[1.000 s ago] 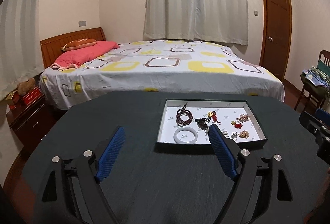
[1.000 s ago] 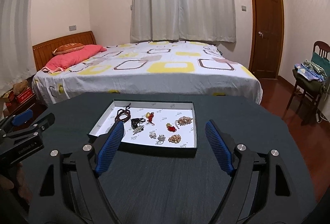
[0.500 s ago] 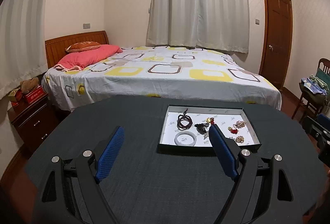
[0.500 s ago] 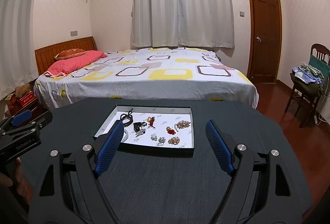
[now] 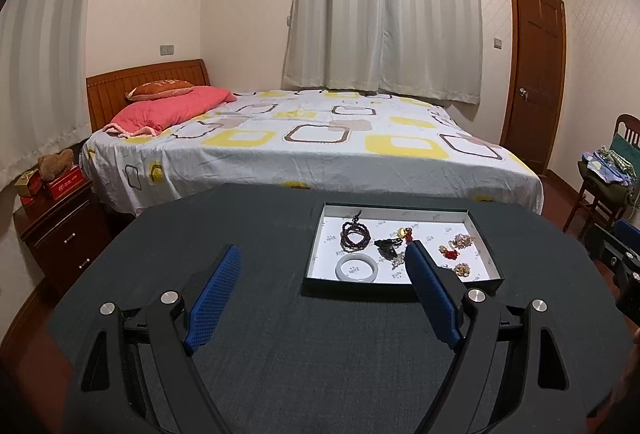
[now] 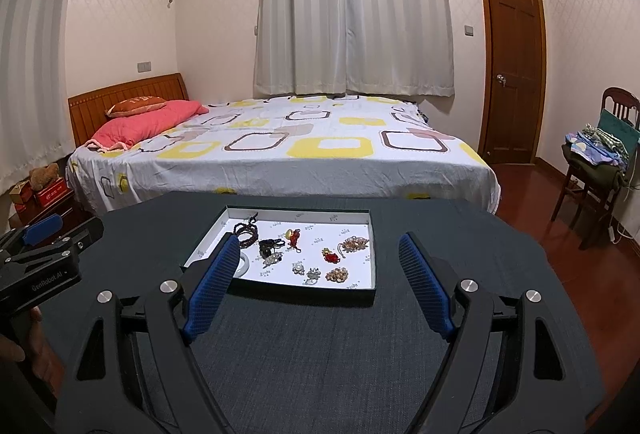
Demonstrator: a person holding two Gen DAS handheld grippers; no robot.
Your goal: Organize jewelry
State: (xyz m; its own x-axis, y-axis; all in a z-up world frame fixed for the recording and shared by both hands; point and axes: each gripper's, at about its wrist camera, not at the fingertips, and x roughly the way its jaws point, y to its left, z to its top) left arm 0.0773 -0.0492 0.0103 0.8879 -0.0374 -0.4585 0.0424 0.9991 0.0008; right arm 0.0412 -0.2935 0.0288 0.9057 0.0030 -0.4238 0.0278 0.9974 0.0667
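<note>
Now | both cams pulled back since 1 s ago | left gripper (image 5: 324, 294) wide, empty | right gripper (image 6: 316, 284) wide, empty | jewelry (image 6: 298, 250) all in tray (image 6: 280, 289) mid-table (image 6: 320, 354) | sorted or not: can't tell

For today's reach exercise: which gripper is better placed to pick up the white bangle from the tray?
Probably left. The white bangle lies in the tray's near-left corner, nearer the open left gripper; the right gripper's own finger hides it.
</note>
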